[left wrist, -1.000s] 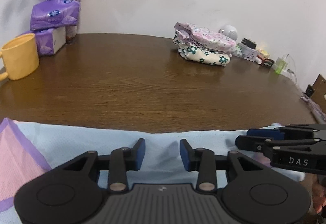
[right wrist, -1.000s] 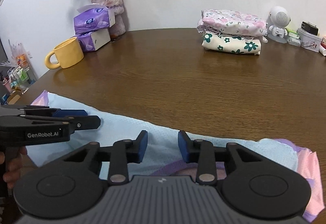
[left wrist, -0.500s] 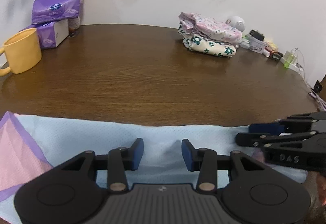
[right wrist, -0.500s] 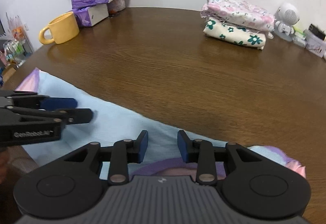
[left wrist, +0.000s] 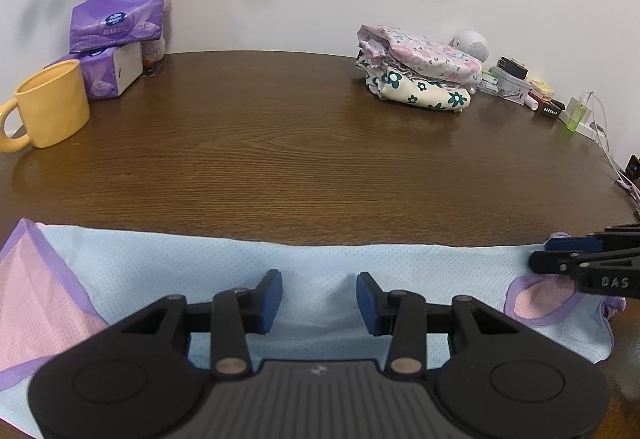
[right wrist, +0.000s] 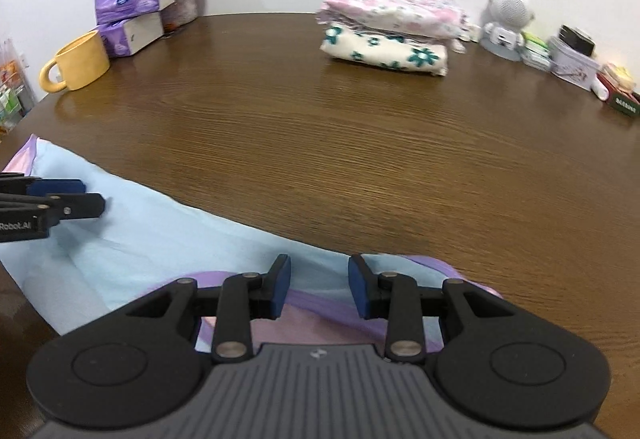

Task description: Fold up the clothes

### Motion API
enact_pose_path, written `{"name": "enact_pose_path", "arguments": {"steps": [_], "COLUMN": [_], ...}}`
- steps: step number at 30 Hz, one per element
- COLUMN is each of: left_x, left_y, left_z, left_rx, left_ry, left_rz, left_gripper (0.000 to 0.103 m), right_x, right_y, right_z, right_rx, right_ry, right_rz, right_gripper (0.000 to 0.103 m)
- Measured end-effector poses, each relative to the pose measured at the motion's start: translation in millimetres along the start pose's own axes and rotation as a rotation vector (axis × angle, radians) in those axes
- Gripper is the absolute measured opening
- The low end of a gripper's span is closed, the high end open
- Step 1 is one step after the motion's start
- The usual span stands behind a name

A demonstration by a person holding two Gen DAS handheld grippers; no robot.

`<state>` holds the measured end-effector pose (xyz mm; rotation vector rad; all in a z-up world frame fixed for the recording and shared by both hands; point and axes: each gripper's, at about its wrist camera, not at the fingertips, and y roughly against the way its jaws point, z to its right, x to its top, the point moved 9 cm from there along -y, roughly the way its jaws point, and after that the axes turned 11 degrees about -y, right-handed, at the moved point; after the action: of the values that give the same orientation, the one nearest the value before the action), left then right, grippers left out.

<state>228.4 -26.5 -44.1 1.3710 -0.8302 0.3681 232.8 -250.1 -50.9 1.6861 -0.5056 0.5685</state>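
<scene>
One light blue garment (left wrist: pixel 248 271) with purple trim and pink panels lies along the near edge of the brown tabletop (left wrist: pixel 304 143), its long axis running left to right, its straight folded edge facing the far side. Both claws are partly spread above it, nothing between their pads: the left claw (left wrist: pixel 319 297) over the blue middle, the right claw (right wrist: pixel 319 285) over the right end's purple trim. Far right sits a stack of folded floral clothes (left wrist: pixel 420 73); far left, a yellow mug (left wrist: pixel 52 103).
</scene>
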Motion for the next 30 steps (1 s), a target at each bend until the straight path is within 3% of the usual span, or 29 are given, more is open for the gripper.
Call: {"name": "enact_pose_path", "arguments": {"steps": [9,12,15,19,24,27,30], "left_x": [0,0,3,5,-2,-3,-5], "left_y": [0,2,17,44,42,32,26], "left_z": [1,2,16,51,76,77,74], "left_rx": [0.012,0.006,-0.013,-0.148,-0.209,-0.196,-0.223], "left_ry": [-0.003,-0.003,-0.076,-0.231,-0.419,-0.472,-0.445], "left_rz": [0.008,0.016,0.055,0.115,0.098,0.074,0.058], "left_gripper": [0.041,0.043,0.043,0.044,0.044,0.044,0.044], "right_x": [0,-1,0,-3,-25,-38,-49], "right_y": [6,7,19,50,68,69,67], "right_z": [36,43,42,29,18,14,12], "right_rx": [-0.019,0.010,0.029,0.088,0.115,0.089,0.055], "right_ry": [-0.041,-0.076,-0.098,-0.104,-0.099,-0.097,-0.096], "right_rz": [0.023,0.036,0.080,0.150,0.159,0.162,0.167], "right_gripper": [0.032,0.033,0.033,0.033,0.033,0.033,0.033]}}
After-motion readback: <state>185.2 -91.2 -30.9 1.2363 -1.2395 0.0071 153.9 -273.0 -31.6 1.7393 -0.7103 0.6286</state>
